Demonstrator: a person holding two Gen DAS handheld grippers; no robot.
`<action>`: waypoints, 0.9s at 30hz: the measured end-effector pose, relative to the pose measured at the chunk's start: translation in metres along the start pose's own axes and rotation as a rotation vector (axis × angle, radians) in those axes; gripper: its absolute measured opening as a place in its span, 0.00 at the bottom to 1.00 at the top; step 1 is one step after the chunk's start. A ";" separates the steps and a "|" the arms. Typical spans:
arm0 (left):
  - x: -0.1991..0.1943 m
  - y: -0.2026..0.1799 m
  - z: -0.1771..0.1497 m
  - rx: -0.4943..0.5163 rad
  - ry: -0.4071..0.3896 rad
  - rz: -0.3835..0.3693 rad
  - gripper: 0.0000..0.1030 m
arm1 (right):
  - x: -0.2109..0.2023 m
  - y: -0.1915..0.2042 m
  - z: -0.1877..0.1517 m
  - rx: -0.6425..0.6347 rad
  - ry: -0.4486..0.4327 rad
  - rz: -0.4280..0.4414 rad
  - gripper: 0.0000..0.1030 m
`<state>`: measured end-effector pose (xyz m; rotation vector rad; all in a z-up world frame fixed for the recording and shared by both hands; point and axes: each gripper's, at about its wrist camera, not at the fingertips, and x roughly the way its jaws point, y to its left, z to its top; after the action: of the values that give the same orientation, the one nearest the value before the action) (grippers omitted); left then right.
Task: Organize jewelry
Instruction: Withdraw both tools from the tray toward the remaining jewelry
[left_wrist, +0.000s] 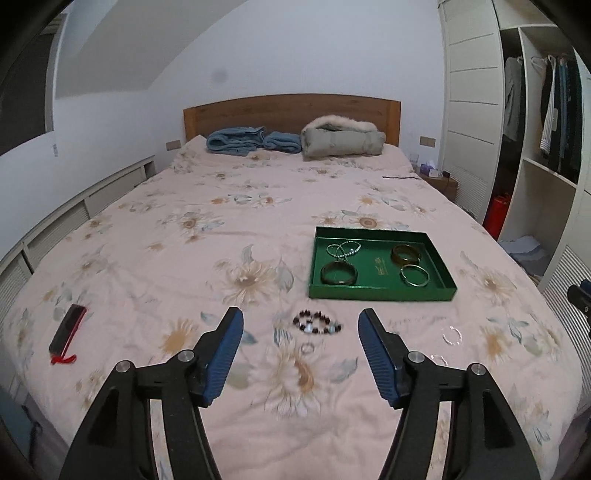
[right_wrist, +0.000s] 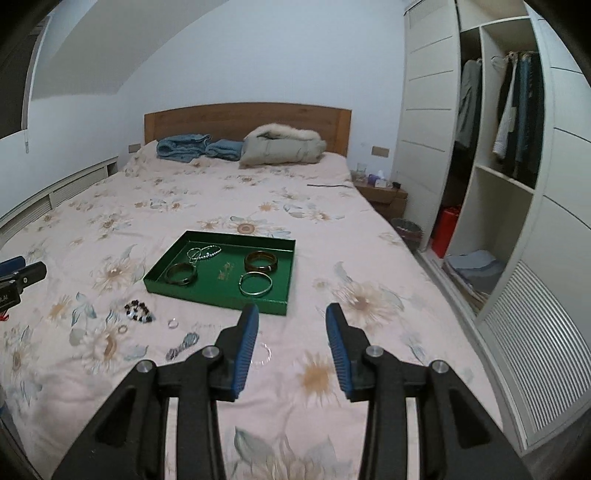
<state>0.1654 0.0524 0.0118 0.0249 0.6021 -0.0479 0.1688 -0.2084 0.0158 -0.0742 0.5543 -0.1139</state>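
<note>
A green tray (left_wrist: 380, 291) (right_wrist: 207, 295) lies on the flowered bed. It holds a dark bangle (left_wrist: 339, 274), a brown bangle (left_wrist: 405, 254), thin metal bangles (left_wrist: 415, 275) and a beaded string (left_wrist: 343, 249). On the bedspread in front of it lie a dark beaded bracelet (left_wrist: 317, 323) (right_wrist: 138, 311), a small ring (left_wrist: 307, 347) (right_wrist: 173, 324) and a clear bracelet (left_wrist: 451, 335) (right_wrist: 261, 354). My left gripper (left_wrist: 301, 321) is open and empty, just short of the beaded bracelet. My right gripper (right_wrist: 292, 314) is open and empty, near the tray's front edge.
A black and red phone-like object (left_wrist: 67, 328) lies at the bed's left. Folded blue blankets (left_wrist: 236, 139) and a grey coat (left_wrist: 341, 142) sit by the headboard. An open wardrobe (right_wrist: 509, 155) stands to the right, a nightstand (right_wrist: 384, 194) beside the bed.
</note>
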 end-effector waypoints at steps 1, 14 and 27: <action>-0.007 -0.001 -0.003 -0.002 -0.003 -0.003 0.65 | -0.008 -0.001 -0.003 0.000 -0.009 -0.007 0.35; -0.073 -0.018 -0.040 0.031 -0.050 -0.066 0.74 | -0.100 -0.002 -0.037 -0.015 -0.088 -0.018 0.35; -0.089 -0.023 -0.057 0.029 -0.059 -0.094 0.76 | -0.130 -0.004 -0.057 0.006 -0.096 0.010 0.36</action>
<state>0.0588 0.0347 0.0150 0.0230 0.5429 -0.1481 0.0285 -0.1984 0.0356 -0.0705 0.4581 -0.1014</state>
